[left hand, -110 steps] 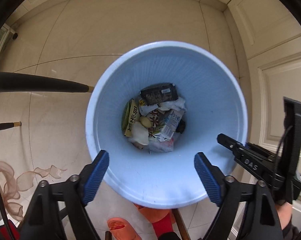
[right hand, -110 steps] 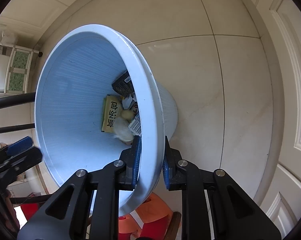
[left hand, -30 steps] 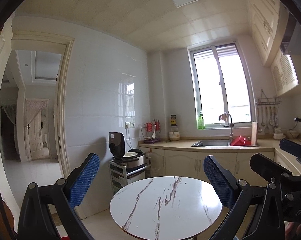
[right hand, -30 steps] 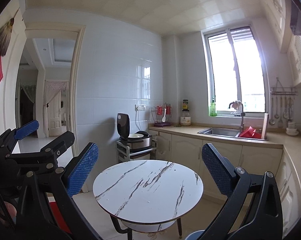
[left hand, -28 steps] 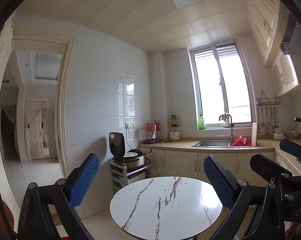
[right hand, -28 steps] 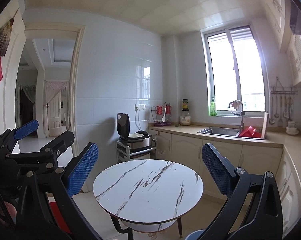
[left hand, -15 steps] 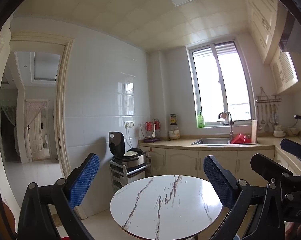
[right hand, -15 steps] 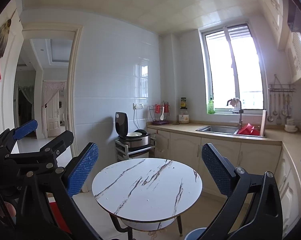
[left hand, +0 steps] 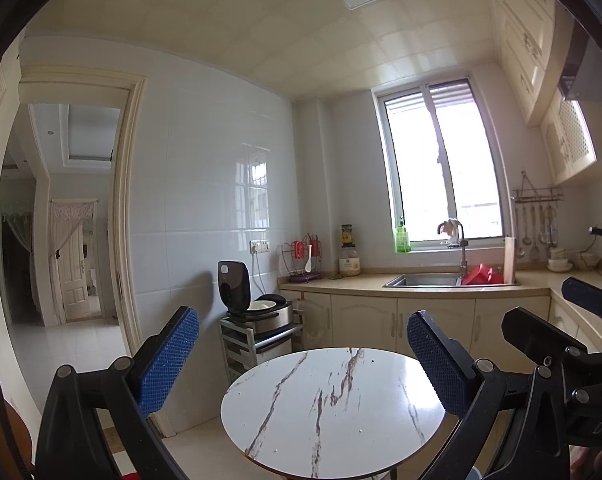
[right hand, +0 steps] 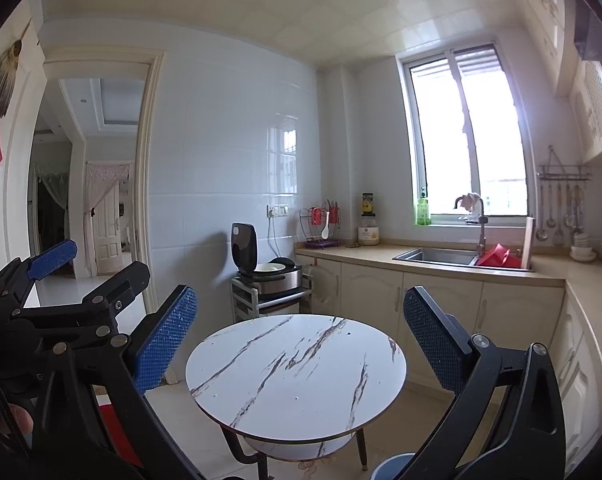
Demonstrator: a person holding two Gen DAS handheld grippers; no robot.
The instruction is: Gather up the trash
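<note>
Both cameras tipped slightly upward — left gripper and right gripper gape wide, seemingly empty.

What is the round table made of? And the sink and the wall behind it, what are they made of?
The round table looks like marble, white with brown veins, though its thin dark edge suggests a printed board. Its legs look like dark metal. The sink seems stainless steel: grey and shiny. The wall is glossy white tile; it mirrors the window.
</note>
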